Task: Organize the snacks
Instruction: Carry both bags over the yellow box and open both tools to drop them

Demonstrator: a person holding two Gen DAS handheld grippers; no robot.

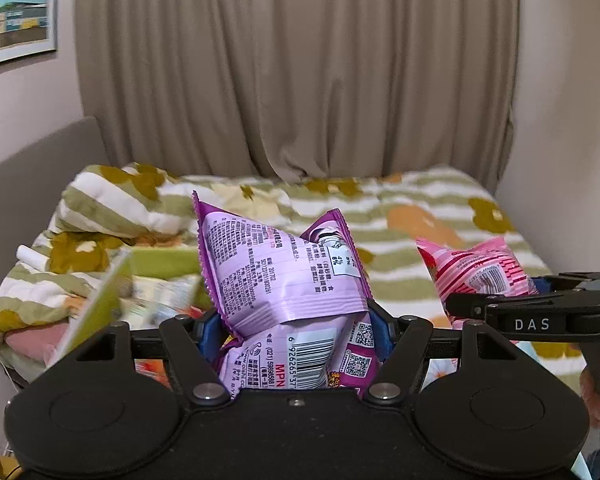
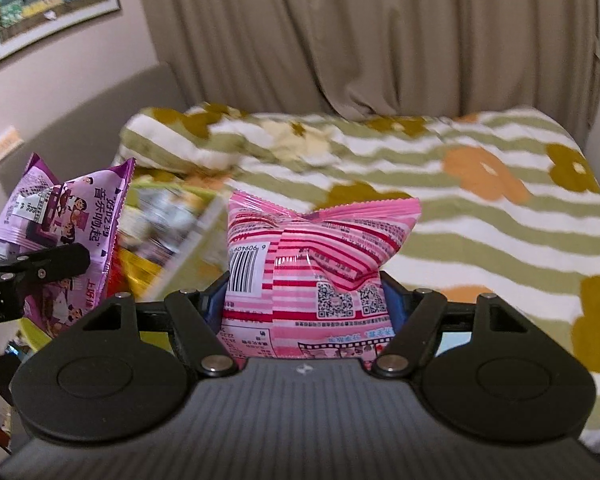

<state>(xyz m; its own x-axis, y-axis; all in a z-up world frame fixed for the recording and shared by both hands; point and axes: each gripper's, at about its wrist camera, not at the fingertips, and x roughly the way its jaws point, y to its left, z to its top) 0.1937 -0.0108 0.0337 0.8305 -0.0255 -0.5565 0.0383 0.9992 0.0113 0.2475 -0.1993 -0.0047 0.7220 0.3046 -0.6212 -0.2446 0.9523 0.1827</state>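
Note:
My left gripper (image 1: 296, 328) is shut on a purple snack bag (image 1: 284, 276) and holds it up above the bed. The same bag shows at the left of the right wrist view (image 2: 64, 220). My right gripper (image 2: 304, 304) is shut on a pink striped snack bag (image 2: 316, 256), also lifted above the bed. That pink bag and the right gripper's black body (image 1: 540, 312) show at the right of the left wrist view, with the bag (image 1: 476, 268) beside it. A green box (image 2: 180, 240) with more snacks sits blurred between the two bags.
A bed with a green-striped flower quilt (image 2: 480, 220) fills the scene. A bunched quilt or pillow (image 1: 112, 204) lies at the far left. Beige curtains (image 1: 300, 72) hang behind, a grey headboard (image 1: 32, 164) and a framed picture (image 2: 48, 4) on the left wall.

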